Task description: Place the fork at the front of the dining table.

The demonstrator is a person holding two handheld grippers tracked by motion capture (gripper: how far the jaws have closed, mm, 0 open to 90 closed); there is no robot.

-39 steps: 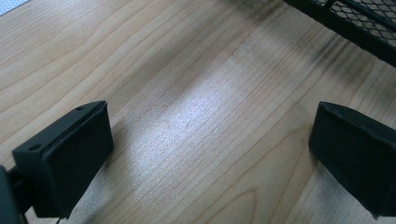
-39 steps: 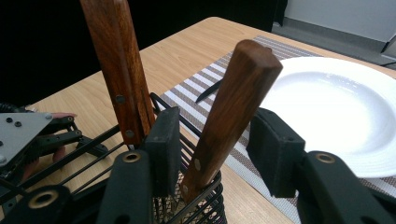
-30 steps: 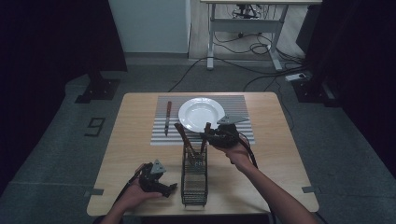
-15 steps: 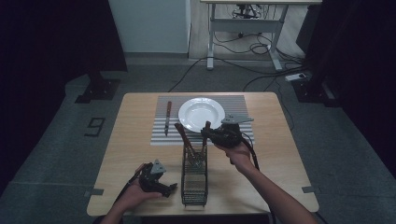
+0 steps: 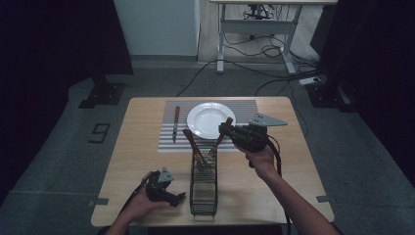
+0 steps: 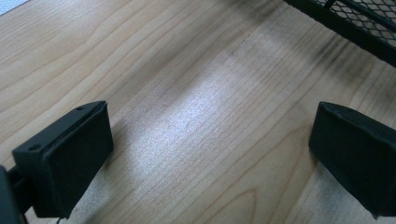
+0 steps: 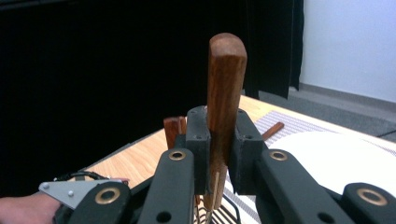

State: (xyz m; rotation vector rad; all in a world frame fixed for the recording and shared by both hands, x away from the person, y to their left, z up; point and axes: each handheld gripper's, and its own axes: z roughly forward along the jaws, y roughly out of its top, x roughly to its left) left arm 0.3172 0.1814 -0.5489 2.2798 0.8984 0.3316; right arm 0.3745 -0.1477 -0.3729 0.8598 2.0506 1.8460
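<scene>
Right tongs (image 7: 219,140), having just closed, pinch the brown wooden-handled fork (image 7: 225,93) and have raised it partly from the black wire-mesh caddy (image 5: 203,188): extraction begun. Left tongs (image 6: 205,154) rest spread beside it.

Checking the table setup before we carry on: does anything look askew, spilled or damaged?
Nothing stands out. The plate and knife lie neatly on the striped mat. The right gripper is shut on a wooden-handled utensil above the mesh caddy, where another handle leans. The left gripper rests open.
</scene>
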